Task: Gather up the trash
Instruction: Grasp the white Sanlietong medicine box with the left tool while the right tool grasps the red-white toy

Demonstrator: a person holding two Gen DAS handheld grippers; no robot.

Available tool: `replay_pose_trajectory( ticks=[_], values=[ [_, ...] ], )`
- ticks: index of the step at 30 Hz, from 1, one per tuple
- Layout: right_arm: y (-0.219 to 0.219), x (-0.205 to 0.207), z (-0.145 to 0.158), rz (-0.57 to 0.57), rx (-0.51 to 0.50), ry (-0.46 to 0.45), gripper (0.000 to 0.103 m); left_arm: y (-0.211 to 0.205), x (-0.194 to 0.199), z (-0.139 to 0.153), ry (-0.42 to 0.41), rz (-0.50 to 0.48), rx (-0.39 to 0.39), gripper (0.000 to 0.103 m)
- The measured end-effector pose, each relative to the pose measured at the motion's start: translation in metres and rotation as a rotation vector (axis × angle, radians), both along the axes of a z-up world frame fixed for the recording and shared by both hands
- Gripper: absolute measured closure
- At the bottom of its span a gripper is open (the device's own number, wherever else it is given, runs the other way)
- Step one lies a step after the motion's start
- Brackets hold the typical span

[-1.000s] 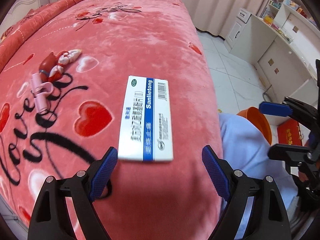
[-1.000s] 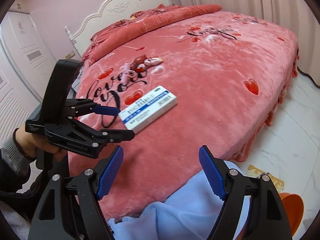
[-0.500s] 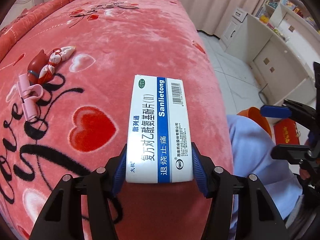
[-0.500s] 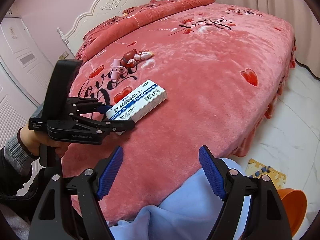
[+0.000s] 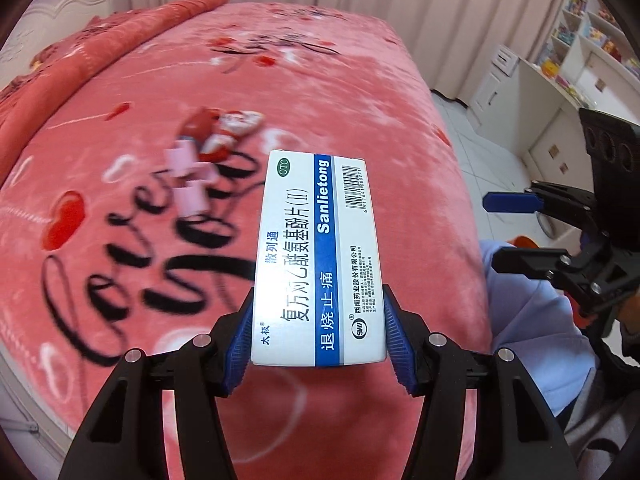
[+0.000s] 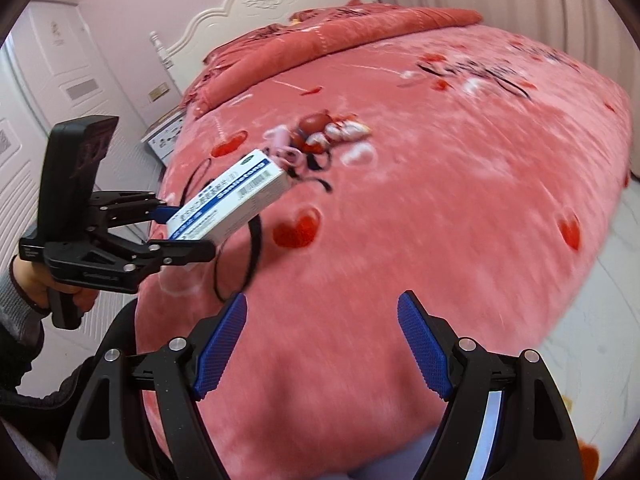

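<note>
- Left wrist view: the medicine box (image 5: pixel 320 260) is pinched at its near end between the two blue pads of the left tool (image 5: pixel 318 336), one pad pressed against each long side.
- The printed face is turned up and the far end of the box juts forward beyond the fingertips; a grip across the narrow width is judged to have been chosen because that width fits between the pads.
- In the right wrist view the medicine box (image 6: pixel 230 196) is seen raised clear of the bed (image 6: pixel 440 220) and tilted, far end higher; it is taken to be the piece of trash now being collected.
- Beyond the far end of the box, on the bedspread, a pink clip (image 5: pixel 190 184) and a red-and-white trinket (image 5: pixel 218 132) are seen, apart from the box; both are blurred.
- To the right of the box, off the bed's edge, the right tool (image 6: pixel 322 346) is held with its jaws spread wide and nothing between them.
- A sliver of an orange bin (image 5: pixel 526 241) is visible past the right tool; it is judged the likely place for the box.
- The grip looks secure, though a thin carton could be crushed if squeezed harder.
</note>
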State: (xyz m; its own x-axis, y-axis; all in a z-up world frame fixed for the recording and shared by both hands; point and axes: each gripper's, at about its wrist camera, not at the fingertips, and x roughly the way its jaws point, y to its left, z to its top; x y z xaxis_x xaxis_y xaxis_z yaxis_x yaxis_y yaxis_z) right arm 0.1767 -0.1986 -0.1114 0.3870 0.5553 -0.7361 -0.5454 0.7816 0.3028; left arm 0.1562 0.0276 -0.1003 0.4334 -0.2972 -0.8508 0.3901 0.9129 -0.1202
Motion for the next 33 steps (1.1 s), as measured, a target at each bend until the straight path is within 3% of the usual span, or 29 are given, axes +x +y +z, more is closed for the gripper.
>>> replay_pose_trajectory(
  ticks=[12, 21, 29, 30, 31, 33],
  values=[
    [0.081, 0.106, 0.013, 0.133, -0.049, -0.092, 0.026, 0.057, 0.052, 0.013, -0.019, 0.047, -0.006, 0.044],
    [0.126, 0.193, -0.020, 0.168, -0.101, -0.073, 0.026, 0.082, 0.107, 0.006, -0.032, 0.047, -0.027, 0.044],
    [0.149, 0.231, -0.045, 0.204, -0.164, -0.075, 0.026, 0.099, 0.140, -0.008, -0.033, 0.053, -0.046, 0.044],
    [0.152, 0.235, -0.051, 0.221, -0.171, -0.065, 0.026, 0.100, 0.142, -0.009, -0.032, 0.056, -0.050, 0.044],
    [0.156, 0.236, -0.059, 0.244, -0.179, -0.047, 0.040, 0.101, 0.143, -0.011, -0.032, 0.059, -0.055, 0.044],
    [0.159, 0.232, -0.067, 0.259, -0.199, -0.051, 0.048, 0.102, 0.143, -0.014, -0.027, 0.069, -0.063, 0.044]
  ],
)
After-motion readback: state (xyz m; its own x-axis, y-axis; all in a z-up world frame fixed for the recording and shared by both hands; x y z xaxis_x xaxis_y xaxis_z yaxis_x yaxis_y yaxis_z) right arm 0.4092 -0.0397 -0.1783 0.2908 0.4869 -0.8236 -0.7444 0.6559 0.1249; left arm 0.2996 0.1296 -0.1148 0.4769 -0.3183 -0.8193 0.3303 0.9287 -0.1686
